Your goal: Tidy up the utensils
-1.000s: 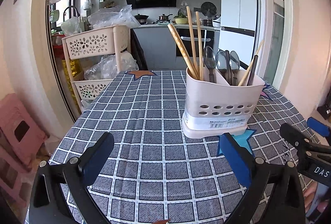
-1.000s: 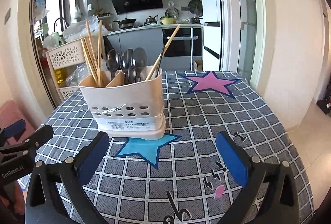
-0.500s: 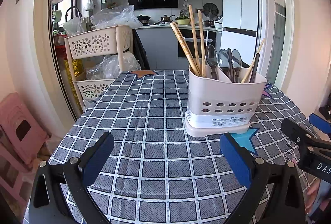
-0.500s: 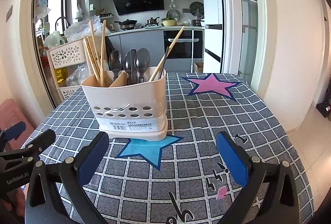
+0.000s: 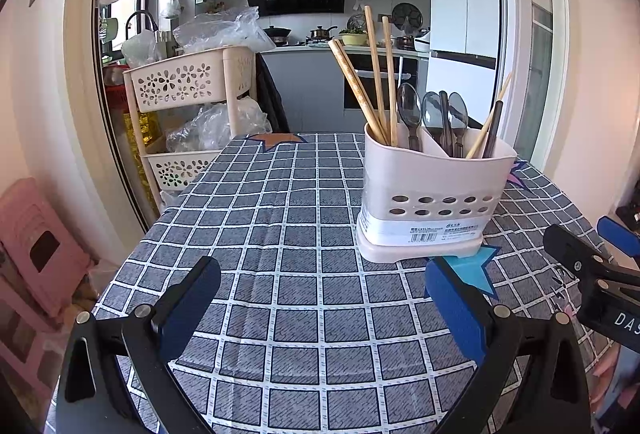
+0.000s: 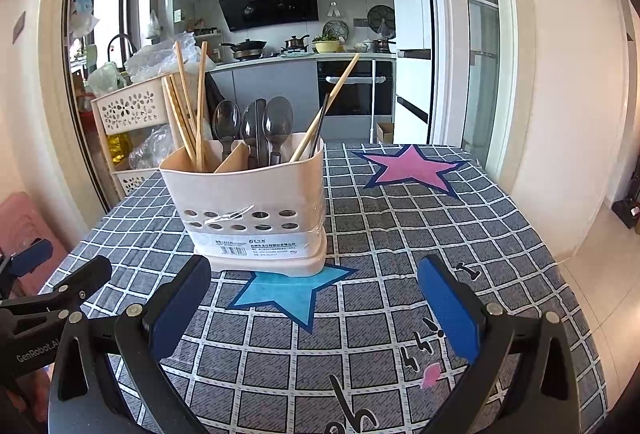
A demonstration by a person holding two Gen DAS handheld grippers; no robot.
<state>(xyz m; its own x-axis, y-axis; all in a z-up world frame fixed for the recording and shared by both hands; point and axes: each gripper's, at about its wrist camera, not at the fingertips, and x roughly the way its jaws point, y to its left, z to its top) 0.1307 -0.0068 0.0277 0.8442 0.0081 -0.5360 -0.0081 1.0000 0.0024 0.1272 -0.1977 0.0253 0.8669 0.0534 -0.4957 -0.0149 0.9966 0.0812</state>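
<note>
On the left of the scene, a tiered plastic storage cart is seen standing beside the table, which is covered by a checked cloth.

The left gripper is held low over the near part of the table with its blue pads spread wide and nothing between them. The utensil caddy is found ahead of it and to its right, well clear of the fingers.

Inside the caddy, a bundle of wooden chopsticks is stood in the left compartment, three dark spoons with a flat handle among them in the middle one, and a further pair of sticks in the right one. Every long axis is near upright, the sticks leaning outward.

The right gripper is likewise released, holding nothing, and the caddy is placed ahead and slightly left of its centreline, closer than to the left gripper. It is judged that the right hand is the better placed for any reach, and that a utensil would have to be taken from above, along its upright axis.

The caddy's inner dividers and the pink star on the cloth are shown well only in the right wrist view. No loose utensil can be seen on the table in either view.
</note>
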